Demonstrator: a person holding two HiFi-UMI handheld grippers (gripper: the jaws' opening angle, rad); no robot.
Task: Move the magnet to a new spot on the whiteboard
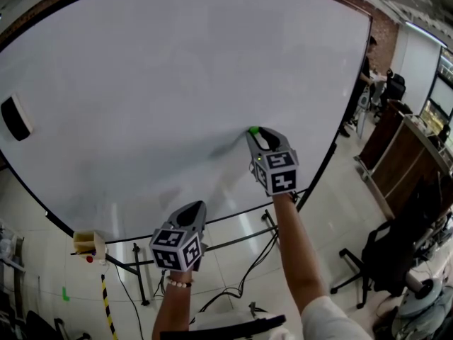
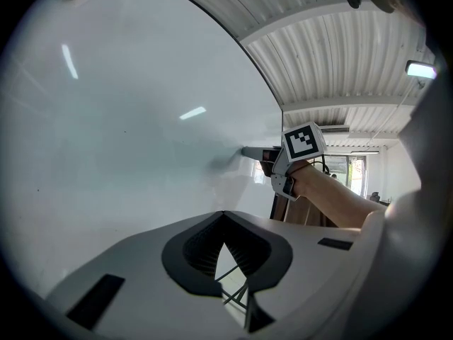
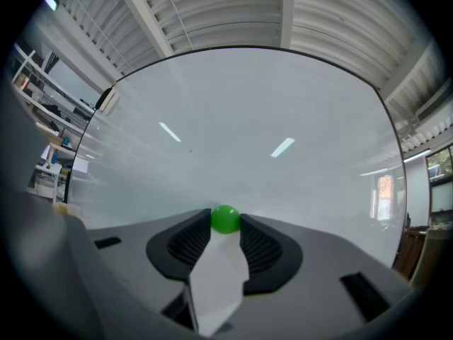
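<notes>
A small green magnet (image 1: 253, 129) (image 3: 226, 219) sits on the whiteboard (image 1: 163, 76) (image 3: 255, 133), a little right of its middle and low down. My right gripper (image 1: 256, 134) (image 3: 226, 222) reaches up to the board and is shut on the magnet, whose two sides touch the dark pads (image 3: 196, 238). My left gripper (image 1: 197, 207) (image 2: 225, 216) hangs lower, below the board's bottom edge, shut with nothing in it. The left gripper view shows the right gripper (image 2: 249, 151) against the board (image 2: 106, 119).
A black eraser (image 1: 15, 117) (image 3: 106, 99) sticks to the board's far left. A small box (image 1: 88, 242) sits on the stand below the board. To the right are a person (image 1: 368, 69), a wooden cabinet (image 1: 396, 154) and an office chair (image 1: 386, 261). Cables lie on the floor.
</notes>
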